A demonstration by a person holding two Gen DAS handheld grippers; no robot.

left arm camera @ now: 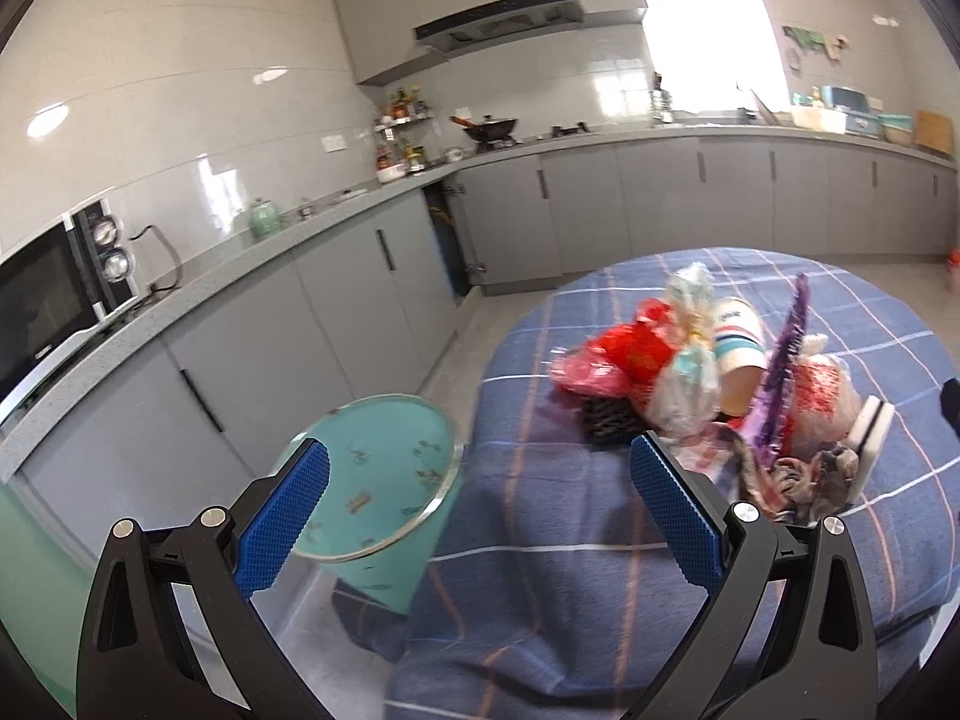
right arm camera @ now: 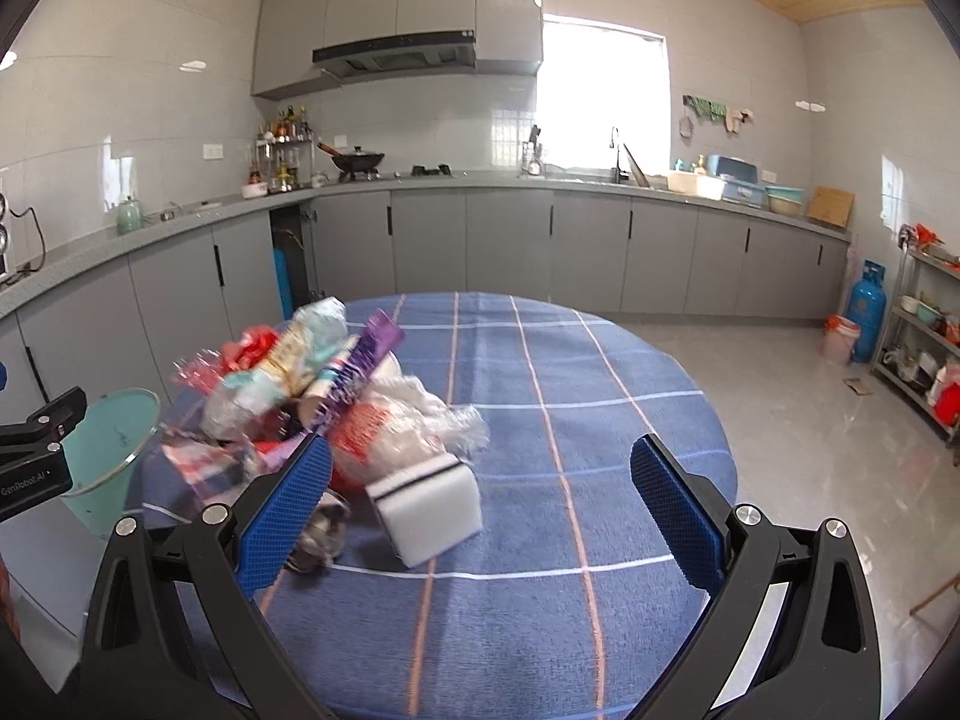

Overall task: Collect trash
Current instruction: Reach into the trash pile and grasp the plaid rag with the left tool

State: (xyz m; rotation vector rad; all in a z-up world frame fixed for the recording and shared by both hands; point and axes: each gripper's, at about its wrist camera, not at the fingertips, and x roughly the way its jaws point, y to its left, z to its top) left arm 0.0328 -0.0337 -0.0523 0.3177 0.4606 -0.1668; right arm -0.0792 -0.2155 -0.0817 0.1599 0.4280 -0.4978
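Note:
A heap of trash lies on the round table with the blue checked cloth (left arm camera: 600,528) (right arm camera: 540,372): red wrappers (left arm camera: 630,354), a clear plastic bag (left arm camera: 690,384), a paper cup (left arm camera: 741,348), a purple wrapper (left arm camera: 780,372) (right arm camera: 360,372), a white sponge block (right arm camera: 429,507) (left arm camera: 870,438) and crumpled foil (right arm camera: 324,531). A teal trash bin (left arm camera: 384,480) (right arm camera: 108,450) stands on the floor at the table's left edge. My left gripper (left arm camera: 480,510) is open and empty, over the gap between bin and heap. My right gripper (right arm camera: 480,510) is open and empty, just right of the sponge.
Grey kitchen cabinets and a counter (right arm camera: 480,180) run along the walls, with a microwave (left arm camera: 48,300) at the left. A blue gas cylinder (right arm camera: 867,312) and a metal shelf rack (right arm camera: 924,330) stand at the right. The left gripper's body shows at the left edge (right arm camera: 36,450).

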